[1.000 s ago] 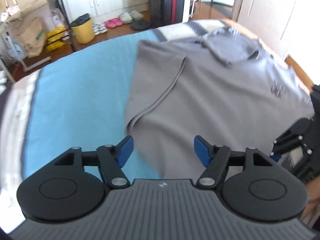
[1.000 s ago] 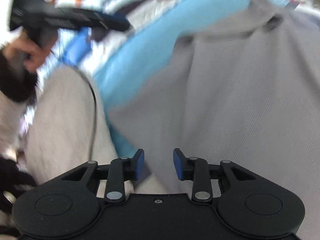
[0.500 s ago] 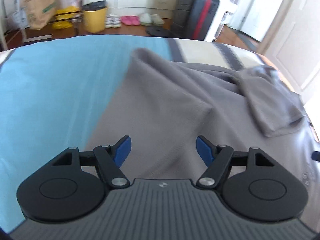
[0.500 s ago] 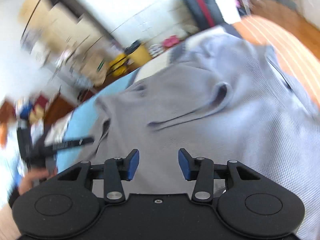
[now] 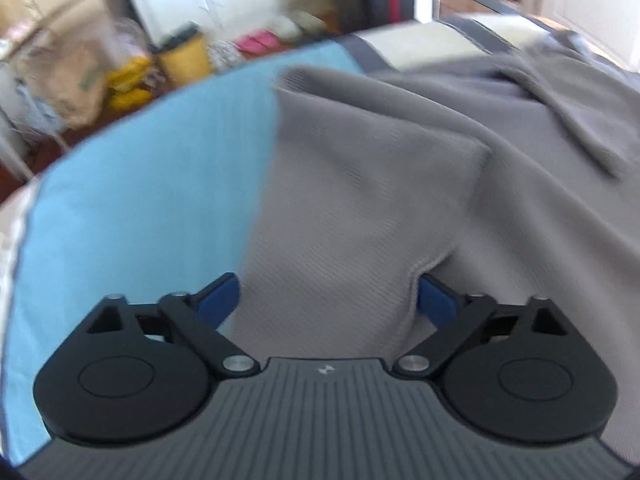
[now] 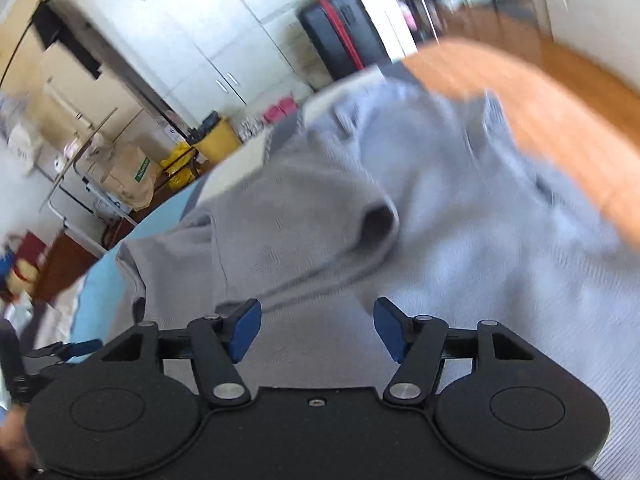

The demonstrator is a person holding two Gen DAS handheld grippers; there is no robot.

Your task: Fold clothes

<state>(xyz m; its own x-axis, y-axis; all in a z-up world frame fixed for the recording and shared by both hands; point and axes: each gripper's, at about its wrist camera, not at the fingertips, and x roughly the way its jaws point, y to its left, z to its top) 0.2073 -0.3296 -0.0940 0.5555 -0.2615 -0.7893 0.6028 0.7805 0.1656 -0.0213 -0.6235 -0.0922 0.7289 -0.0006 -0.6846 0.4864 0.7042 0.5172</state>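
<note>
A grey sweatshirt lies spread on a bed with a light blue sheet. In the left wrist view my left gripper is open, low over the garment's left folded part, with grey cloth between the blue pads; the fabric's edge touches the right pad. In the right wrist view the same sweatshirt fills the frame, with a folded sleeve cuff ahead. My right gripper is open and empty just above the cloth. The left gripper's tip shows at the lower left there.
A yellow bin, paper bags and slippers stand on the floor beyond the bed. A dark suitcase stands by white cabinets. An orange wooden bed edge runs along the garment's right side.
Both grippers have moved forward and lower over the sweatshirt. The right gripper's jaws have opened wider. The left gripper now has a fold of grey cloth between its open pads.
</note>
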